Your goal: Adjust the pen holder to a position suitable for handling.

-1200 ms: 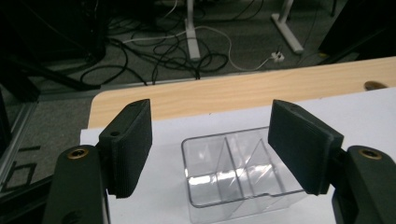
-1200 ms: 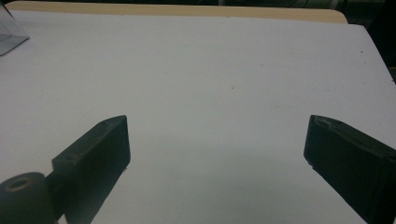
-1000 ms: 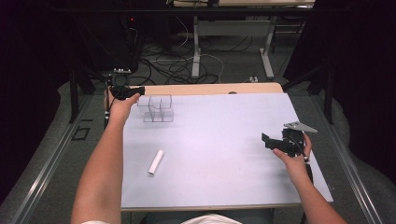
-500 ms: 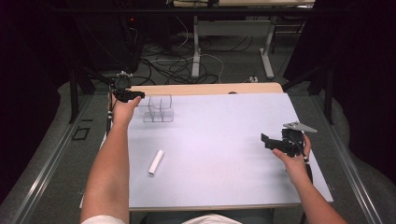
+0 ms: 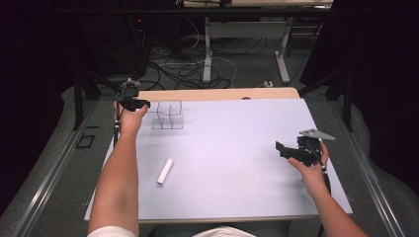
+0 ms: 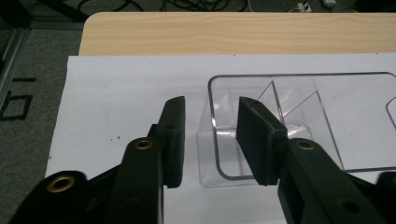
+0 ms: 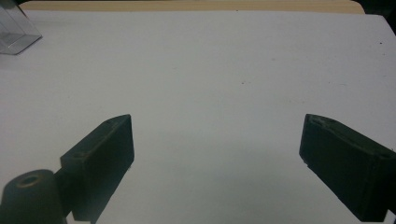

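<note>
1. Clear plastic organiser [image 6: 299,126], split into compartments, sits at the far left of the white sheet [image 5: 232,163]. It is the thing being worked on.
2. Since a second ago the left tongs [image 6: 210,135] have stayed at the organiser's left end, and the forearm behind them has shifted slightly. In the left gripper view the jaws now straddle the tray's near end wall, one outside it and one inside the end compartment.
3. The left jaws stand narrow but not closed. A gap shows on both sides of the wall, so nothing is gripped yet.
4. Likely meaning: the reach is finished, and a squeeze on the wall comes next.
5. The right tongs [image 5: 291,149] have not moved. They rest low at the right side of the sheet, well apart from the organiser.
6. The right jaws are spread wide and empty, with bare sheet between them.
7. A small white tube [image 5: 165,171] lies untouched on the sheet, nearer the person than the left tongs and well left of the right tongs.
</note>
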Motion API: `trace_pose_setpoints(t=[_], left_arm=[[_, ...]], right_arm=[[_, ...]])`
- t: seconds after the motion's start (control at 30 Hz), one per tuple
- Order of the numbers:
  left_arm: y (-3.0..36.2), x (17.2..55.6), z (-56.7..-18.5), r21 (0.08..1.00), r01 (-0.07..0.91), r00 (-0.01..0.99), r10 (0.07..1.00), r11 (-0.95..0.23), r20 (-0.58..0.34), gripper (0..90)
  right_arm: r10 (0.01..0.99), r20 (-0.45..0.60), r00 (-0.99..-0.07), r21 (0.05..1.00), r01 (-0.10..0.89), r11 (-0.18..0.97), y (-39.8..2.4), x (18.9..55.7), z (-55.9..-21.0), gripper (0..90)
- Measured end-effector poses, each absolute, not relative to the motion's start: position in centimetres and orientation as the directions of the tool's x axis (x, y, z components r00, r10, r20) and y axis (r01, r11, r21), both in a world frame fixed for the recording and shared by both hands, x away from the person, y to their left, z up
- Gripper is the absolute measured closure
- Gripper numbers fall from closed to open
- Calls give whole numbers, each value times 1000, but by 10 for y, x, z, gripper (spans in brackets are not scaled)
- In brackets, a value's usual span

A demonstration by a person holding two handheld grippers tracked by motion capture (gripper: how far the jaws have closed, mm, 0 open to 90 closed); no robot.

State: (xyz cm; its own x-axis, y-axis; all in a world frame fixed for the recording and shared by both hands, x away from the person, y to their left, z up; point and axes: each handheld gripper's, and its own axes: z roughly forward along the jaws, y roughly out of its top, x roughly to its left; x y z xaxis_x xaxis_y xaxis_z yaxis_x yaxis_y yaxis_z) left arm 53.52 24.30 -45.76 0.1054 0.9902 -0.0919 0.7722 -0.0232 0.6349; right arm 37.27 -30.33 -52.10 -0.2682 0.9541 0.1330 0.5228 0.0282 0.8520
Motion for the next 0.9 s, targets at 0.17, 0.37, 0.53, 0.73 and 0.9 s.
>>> trace_pose_setpoints(t=[0.17, 0.37, 0.53, 0.73, 0.9], left_arm=[[244, 535, -463, 611, 791, 107, 989, -21, -103, 697], [243, 536, -465, 601, 798, 110, 989, -31, -94, 777], [239, 535, -463, 594, 804, 108, 990, -34, -91, 861], [238, 535, -462, 591, 807, 78, 992, -2, -103, 880], [236, 535, -462, 590, 807, 53, 993, 17, -101, 886]], right_arm=[[952, 129, -279, 851, 524, 39, -303, 373, -521, 99], [952, 130, -277, 849, 527, 38, -302, 373, -522, 103], [951, 127, -282, 851, 523, 42, -303, 373, -522, 106], [950, 131, -284, 850, 525, 39, -303, 373, -521, 109], [950, 134, -281, 850, 526, 35, -303, 373, -522, 111]])
